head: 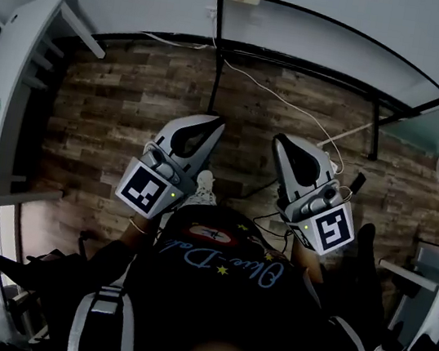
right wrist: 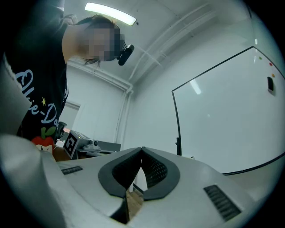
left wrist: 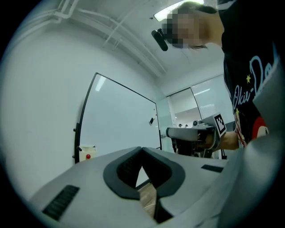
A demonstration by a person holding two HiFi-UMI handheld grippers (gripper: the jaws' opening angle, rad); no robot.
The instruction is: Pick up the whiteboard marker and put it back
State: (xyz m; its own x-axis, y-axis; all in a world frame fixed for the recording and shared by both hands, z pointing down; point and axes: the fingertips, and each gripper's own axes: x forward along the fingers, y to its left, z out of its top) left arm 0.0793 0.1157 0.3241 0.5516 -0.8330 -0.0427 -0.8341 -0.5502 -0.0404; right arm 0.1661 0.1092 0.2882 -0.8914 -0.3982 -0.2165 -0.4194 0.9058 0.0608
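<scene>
My left gripper [left wrist: 141, 150] has its jaw tips pressed together with nothing between them, and my right gripper [right wrist: 141, 149] is pinched closed and empty in the same way. I hold both near my chest, side by side and pointing forward over the wood floor [head: 130, 115]. Ahead of the tips stands the whiteboard [right wrist: 222, 120], with a small white box [left wrist: 87, 153] at its lower edge. I see no marker in any view. I judge the pick-up not yet begun. Next I must find the marker, probably near the board, and spread one pair of jaws.
</scene>
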